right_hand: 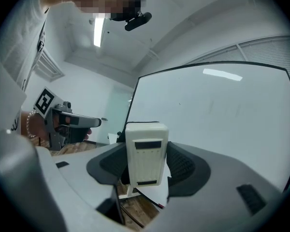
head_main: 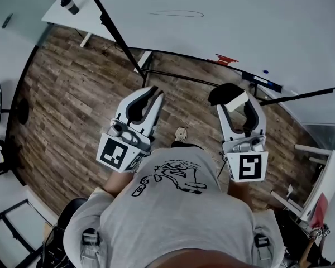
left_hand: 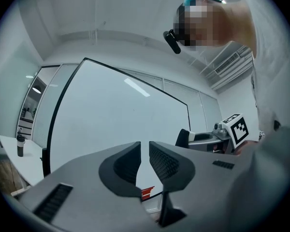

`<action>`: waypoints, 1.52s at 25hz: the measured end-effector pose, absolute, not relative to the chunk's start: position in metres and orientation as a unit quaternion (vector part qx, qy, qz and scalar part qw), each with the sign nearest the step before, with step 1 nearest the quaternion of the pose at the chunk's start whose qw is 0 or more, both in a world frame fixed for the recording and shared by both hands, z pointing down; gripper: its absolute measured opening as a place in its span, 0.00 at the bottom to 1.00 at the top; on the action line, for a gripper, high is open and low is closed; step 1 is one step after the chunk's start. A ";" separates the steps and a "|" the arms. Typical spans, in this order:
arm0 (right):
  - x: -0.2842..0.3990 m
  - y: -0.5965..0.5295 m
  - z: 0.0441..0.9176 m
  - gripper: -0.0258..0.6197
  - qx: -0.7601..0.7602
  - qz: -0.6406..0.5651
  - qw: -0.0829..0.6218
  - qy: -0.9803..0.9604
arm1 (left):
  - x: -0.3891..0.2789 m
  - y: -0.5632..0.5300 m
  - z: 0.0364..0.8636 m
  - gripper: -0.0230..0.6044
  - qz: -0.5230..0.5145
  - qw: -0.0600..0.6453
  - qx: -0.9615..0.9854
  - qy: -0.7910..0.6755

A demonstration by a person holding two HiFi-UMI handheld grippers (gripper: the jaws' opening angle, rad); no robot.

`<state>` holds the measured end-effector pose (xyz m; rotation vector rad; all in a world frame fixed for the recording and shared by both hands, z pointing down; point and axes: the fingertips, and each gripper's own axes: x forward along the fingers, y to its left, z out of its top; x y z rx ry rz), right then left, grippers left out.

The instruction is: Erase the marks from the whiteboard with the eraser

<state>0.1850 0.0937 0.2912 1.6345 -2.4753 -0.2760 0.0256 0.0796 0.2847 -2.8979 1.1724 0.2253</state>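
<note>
Right gripper (head_main: 236, 104) clamped on the eraser (right_hand: 145, 151); left gripper (head_main: 154, 95) nearly closed, nothing between its jaws.
Whiteboard (head_main: 268, 27) stands ahead; its faint oval mark (head_main: 176, 13) lies forward-left of the eraser, well apart.

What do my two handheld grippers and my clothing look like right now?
Both the left gripper and right gripper are light grey plastic with dark, curved, ribbed jaw pads. Each carries a white cube with black square markers. You wear a grey short-sleeved T-shirt with a black line drawing.
</note>
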 end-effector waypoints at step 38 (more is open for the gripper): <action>0.170 -0.084 0.295 0.44 0.638 -0.223 0.258 -0.690 | -0.043 -0.066 0.307 0.12 0.063 -0.033 -0.928 0.365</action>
